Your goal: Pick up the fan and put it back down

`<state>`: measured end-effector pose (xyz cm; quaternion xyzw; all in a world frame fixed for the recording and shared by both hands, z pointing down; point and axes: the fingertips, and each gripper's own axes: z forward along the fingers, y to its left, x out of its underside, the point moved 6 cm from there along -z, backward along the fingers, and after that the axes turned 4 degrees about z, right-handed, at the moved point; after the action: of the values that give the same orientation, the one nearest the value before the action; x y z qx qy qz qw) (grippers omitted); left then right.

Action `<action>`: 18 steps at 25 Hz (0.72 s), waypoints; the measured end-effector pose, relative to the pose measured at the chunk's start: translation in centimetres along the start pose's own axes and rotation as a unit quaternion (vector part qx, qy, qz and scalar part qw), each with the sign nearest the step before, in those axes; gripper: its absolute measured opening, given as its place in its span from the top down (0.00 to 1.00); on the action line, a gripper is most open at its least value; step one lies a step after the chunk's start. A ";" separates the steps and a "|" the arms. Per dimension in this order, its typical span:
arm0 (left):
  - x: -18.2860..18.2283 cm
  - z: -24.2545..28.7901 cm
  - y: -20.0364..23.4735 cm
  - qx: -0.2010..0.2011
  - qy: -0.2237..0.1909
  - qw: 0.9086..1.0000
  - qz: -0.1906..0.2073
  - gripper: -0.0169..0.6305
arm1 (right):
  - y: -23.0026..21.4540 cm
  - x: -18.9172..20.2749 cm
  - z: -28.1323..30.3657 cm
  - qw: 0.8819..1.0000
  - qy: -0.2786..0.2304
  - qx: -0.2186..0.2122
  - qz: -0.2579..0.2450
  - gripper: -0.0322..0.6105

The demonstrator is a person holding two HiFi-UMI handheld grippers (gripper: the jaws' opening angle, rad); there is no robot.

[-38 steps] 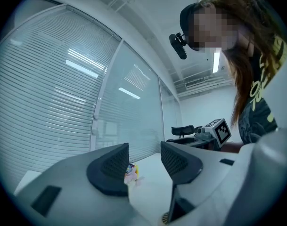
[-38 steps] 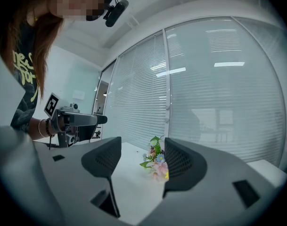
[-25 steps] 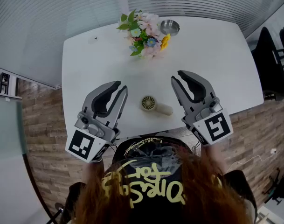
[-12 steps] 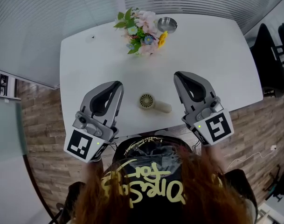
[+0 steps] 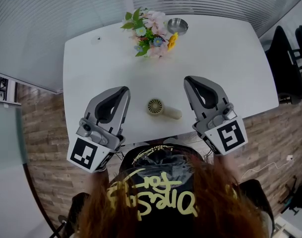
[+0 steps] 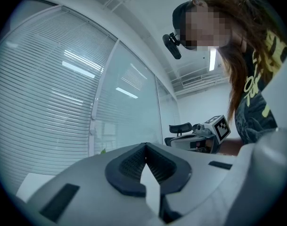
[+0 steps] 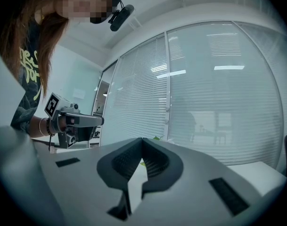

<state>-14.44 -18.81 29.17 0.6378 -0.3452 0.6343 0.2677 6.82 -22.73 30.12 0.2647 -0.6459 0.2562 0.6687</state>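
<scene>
A frosted glass wall with slatted blinds [image 5: 51, 14] curves round the far side of a white table [image 5: 225, 58] with rounded corners, which stands on a wood-look floor [image 5: 46, 148]. The person [image 5: 155, 197], seen from above at the table's near edge, holds both tools out over it. The left gripper [image 5: 124, 90] has just been closing its jaws; they now meet tip to tip with nothing between them. The right gripper [image 5: 187, 80] has its jaws together too, and is likewise empty. At the table's far side stands a bunch of flowers [image 5: 150, 33], pink, blue and yellow with green leaves, and just beside it to the right a small metal bowl [image 5: 177, 26]. The cream handheld fan [image 5: 163, 109] lies on its side near the table's near edge, between the two grippers and touching neither, its round grille to the left and its handle to the right.
</scene>
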 end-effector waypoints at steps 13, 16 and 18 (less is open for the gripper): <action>0.6 -0.3 0.1 -0.012 0.003 1.000 -0.003 0.99 | -0.3 0.1 0.1 1.000 -0.002 0.005 0.003 0.95; 0.5 -0.3 -0.1 -0.012 0.002 1.000 -0.006 0.99 | -0.2 0.1 0.1 1.000 -0.003 0.003 0.001 0.95; 0.2 -0.1 -0.2 -0.008 -0.009 1.000 -0.012 0.99 | -0.2 0.1 0.1 1.000 -0.002 0.002 0.000 0.95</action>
<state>-14.32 -18.64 29.35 0.6450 -0.3453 0.6228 0.2773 6.87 -22.98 30.27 0.2663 -0.6466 0.2569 0.6671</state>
